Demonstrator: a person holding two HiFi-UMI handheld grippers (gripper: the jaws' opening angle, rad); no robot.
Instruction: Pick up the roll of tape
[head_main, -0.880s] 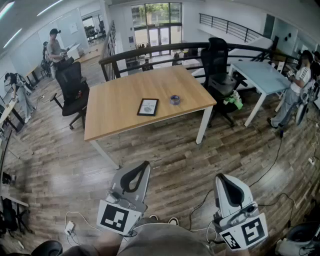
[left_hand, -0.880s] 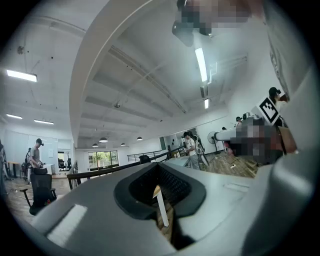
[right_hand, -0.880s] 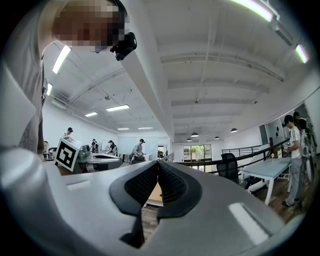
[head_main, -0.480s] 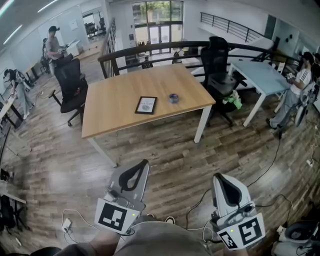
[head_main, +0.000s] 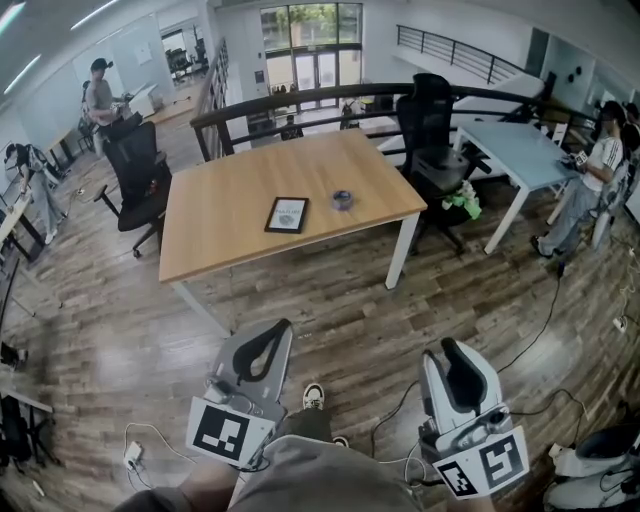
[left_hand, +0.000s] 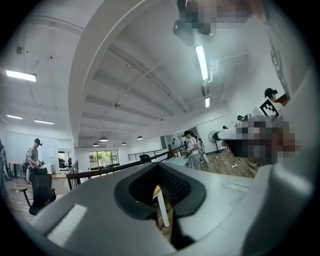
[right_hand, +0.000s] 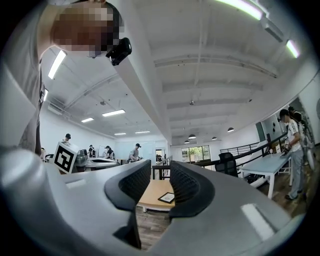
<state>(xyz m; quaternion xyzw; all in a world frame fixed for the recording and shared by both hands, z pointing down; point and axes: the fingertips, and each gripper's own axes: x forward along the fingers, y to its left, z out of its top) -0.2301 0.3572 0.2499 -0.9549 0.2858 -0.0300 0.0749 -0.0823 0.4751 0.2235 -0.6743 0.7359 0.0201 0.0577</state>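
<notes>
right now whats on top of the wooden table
On the wooden table lie a black-framed picture and, apart to its right, the roll of tape. The tabletop under the frame is covered.

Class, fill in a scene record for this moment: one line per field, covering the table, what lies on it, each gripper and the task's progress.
table: light wood top, white legs
roll of tape: lying on the table, untouched
framed picture: flat, left of the tape in the head view, apart from it
left gripper: well short of the table, jaw tips together, empty
right gripper: well short of the table, jaws apart, empty
task: tape not yet picked up
</notes>
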